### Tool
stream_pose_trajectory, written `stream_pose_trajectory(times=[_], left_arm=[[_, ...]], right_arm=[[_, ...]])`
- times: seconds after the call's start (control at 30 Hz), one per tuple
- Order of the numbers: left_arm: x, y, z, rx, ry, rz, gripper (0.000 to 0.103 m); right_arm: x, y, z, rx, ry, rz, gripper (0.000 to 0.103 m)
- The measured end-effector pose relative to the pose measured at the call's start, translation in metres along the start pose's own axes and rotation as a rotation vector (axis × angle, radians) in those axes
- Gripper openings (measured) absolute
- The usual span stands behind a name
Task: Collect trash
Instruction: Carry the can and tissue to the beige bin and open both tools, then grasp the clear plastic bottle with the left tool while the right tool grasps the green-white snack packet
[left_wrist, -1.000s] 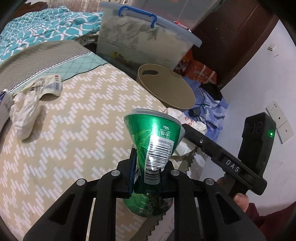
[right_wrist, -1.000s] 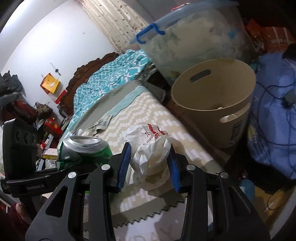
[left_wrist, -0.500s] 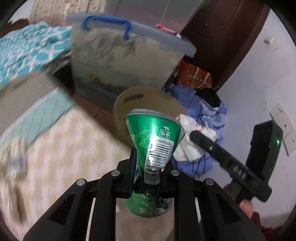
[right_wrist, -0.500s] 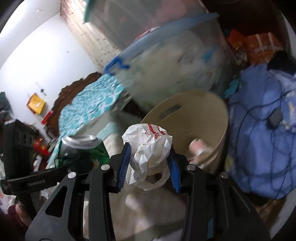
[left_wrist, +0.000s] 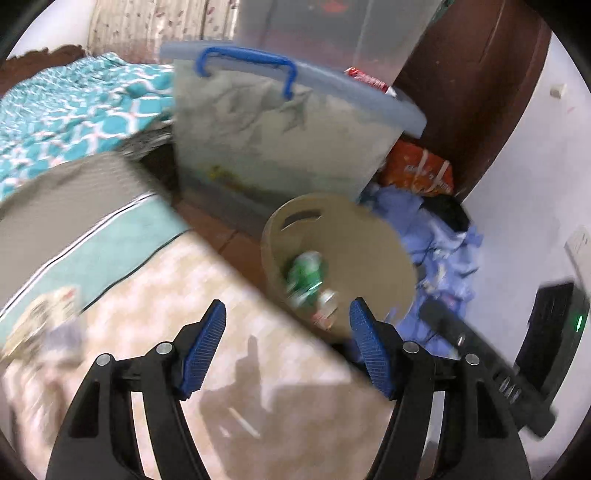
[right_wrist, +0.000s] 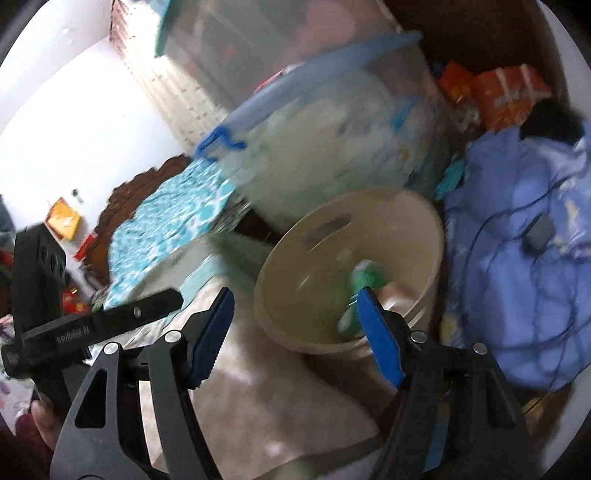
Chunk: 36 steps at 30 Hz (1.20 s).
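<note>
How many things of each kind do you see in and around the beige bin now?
Beige bin: 1
Green can, inside the bin: 1
Storage box with blue handle, behind the bin: 1
Orange packet: 1
Total: 4

Both grippers tilted downward, jaws opening, nothing between them

The left gripper (left_wrist: 288, 332) has its blue-padded fingers (left_wrist: 201, 350) spread wide and bare, the jaws parting. The right gripper (right_wrist: 295, 325) matches it, its fingers (right_wrist: 380, 339) apart and empty, the jaws widening too. At the lower left edge of the right wrist view, the left hand (right_wrist: 46, 421) grips its handle above a dark red sleeve (right_wrist: 22, 446).
</note>
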<state>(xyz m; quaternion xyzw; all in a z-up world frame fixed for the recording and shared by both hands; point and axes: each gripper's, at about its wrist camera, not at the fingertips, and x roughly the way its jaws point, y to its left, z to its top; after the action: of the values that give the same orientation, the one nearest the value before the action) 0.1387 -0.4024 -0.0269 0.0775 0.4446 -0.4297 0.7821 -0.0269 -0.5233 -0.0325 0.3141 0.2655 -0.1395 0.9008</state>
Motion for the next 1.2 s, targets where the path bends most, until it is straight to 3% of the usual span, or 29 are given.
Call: stream_pose_trajectory(times=[0.3,0.5,0.7,0.9,1.2], left_arm=[[-0.075,0.068,-0.103,-0.06,0.029,0.165,0.065],[-0.135,0.127,-0.151,-0.183,0.002,0.356,0.065],[-0.18,0.178,-0.192,-0.322,-0.026,0.493,0.065],[-0.208,0.22,-0.222,-0.431,-0.038,0.546,0.065],[-0.235,0.253,-0.251,-0.513,-0.071,0.586,0.066]], right_arm=[[0.029,0.084,-0.056,-0.091,0.208,0.18,0.069],[0.047,0.155,-0.102,-0.208,0.336,0.279,0.068],[0.06,0.215,-0.154,-0.32,0.46,0.34,0.066],[0.068,0.248,-0.178,-0.397,0.508,0.339,0.065],[0.074,0.288,-0.204,-0.498,0.527,0.32,0.065]])
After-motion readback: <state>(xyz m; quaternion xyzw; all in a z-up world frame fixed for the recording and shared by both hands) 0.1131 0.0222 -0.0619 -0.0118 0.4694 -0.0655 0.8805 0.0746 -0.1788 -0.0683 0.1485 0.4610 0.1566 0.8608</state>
